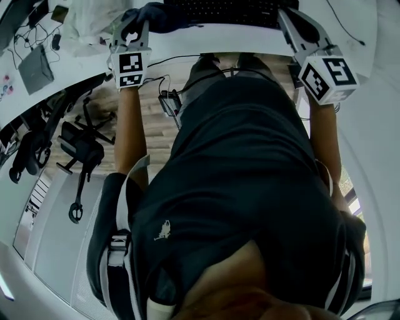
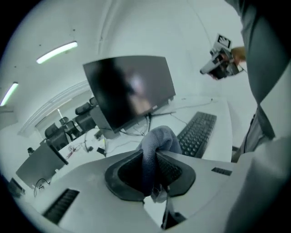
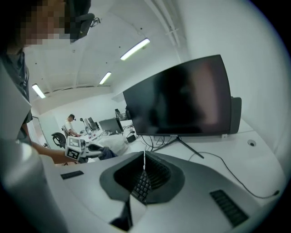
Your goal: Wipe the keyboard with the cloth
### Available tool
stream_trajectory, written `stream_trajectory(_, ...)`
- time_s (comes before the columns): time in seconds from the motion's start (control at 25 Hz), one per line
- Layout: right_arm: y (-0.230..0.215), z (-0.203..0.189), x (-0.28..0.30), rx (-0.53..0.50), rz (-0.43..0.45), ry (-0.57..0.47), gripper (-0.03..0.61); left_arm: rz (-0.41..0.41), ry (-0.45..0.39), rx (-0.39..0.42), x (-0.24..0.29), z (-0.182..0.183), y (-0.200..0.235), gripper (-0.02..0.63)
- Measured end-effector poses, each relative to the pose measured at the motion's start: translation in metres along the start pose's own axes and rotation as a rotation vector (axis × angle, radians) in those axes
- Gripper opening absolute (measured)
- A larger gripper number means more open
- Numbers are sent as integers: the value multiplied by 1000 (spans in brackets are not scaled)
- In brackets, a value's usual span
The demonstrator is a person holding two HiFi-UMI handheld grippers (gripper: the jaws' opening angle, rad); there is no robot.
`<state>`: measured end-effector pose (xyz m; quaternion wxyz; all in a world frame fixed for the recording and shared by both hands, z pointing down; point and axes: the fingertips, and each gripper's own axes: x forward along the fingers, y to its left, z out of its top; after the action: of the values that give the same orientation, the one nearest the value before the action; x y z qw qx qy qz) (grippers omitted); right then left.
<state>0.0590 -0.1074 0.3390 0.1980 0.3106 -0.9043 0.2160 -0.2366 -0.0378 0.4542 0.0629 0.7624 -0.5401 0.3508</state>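
My left gripper (image 2: 153, 158) is shut on a bunched blue-grey cloth (image 2: 159, 139), which sticks out past the jaws. In the head view that gripper (image 1: 134, 24) holds the dark cloth (image 1: 156, 15) at the desk's edge, left of the black keyboard (image 1: 219, 11). From the left gripper the keyboard (image 2: 198, 134) lies to the right on the white desk, apart from the cloth. My right gripper (image 3: 144, 159) hangs above the keyboard (image 3: 141, 186) with its jaws together and nothing held. It also shows raised in the left gripper view (image 2: 220, 63) and the head view (image 1: 294, 19).
A dark monitor (image 2: 129, 88) (image 3: 182, 98) stands on the white desk (image 3: 254, 164) behind the keyboard, its cables trailing. Office chairs (image 1: 81, 147) stand on the floor to the left. A person (image 3: 70, 123) sits at a far desk. A bundle of cables (image 1: 169, 100) hangs under the desk.
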Motion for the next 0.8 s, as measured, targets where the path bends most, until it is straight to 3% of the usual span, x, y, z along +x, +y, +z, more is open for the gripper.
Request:
stream_trajectory(0.24,33,68,-8,-142,-5,-205,9,145,-338,-122,-105,118,73,52)
stream_trajectory(0.36,48,91,-12,-195,-29,-262,8,186,-461,-130,-146,155,94,52)
stream_trajectory(0.8,93,132,-11,-243,-30,-345,8,171,-619,-89,-190,196,128,52)
